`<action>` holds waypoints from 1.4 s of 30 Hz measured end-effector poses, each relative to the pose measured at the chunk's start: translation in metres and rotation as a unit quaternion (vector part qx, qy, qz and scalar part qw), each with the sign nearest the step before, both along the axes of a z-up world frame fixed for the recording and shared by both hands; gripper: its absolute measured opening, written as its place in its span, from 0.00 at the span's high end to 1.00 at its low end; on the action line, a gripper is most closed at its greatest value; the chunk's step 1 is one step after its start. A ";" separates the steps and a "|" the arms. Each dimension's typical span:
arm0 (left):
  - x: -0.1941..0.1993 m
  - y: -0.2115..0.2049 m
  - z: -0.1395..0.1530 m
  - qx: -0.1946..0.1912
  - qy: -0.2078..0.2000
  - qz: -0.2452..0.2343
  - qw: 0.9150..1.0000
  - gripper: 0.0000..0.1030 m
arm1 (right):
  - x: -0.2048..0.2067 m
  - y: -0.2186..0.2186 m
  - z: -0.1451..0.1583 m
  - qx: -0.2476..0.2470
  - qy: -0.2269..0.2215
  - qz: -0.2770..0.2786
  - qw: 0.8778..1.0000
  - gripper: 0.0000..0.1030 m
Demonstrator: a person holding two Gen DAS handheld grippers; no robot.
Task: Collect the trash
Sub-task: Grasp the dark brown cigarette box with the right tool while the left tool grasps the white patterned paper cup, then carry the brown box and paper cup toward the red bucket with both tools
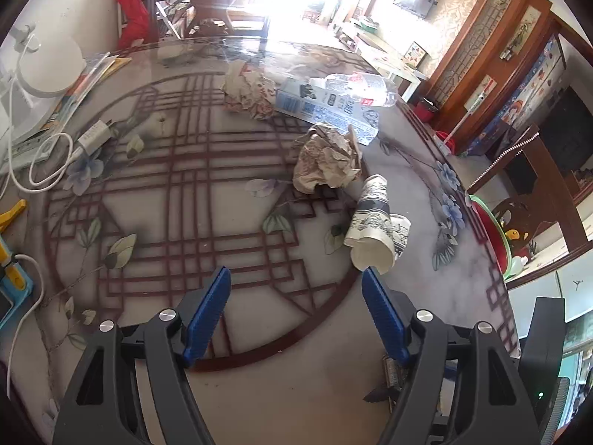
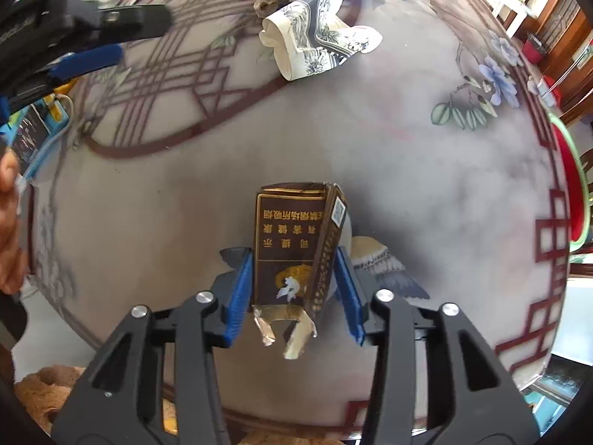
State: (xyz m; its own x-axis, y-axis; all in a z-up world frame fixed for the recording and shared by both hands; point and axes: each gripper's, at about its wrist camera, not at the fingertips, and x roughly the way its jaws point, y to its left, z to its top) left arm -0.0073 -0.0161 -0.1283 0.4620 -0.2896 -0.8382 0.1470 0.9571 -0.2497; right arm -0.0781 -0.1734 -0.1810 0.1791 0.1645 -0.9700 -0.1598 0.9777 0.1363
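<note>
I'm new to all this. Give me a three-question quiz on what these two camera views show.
1. True or false: the right gripper holds a brown cigarette pack.
2. Which item lies nearest the left gripper? A) crushed paper cup B) plastic bottle C) white cable
3. Fill in: the left gripper's fingers are ____.

Key: 1 true; 2 A; 3 open, with nothing between them.
</note>
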 end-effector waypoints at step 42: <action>0.034 -0.059 0.016 -0.034 0.004 -0.045 0.998 0.60 | 0.025 -0.103 0.127 0.013 -0.190 -0.114 0.975 0.60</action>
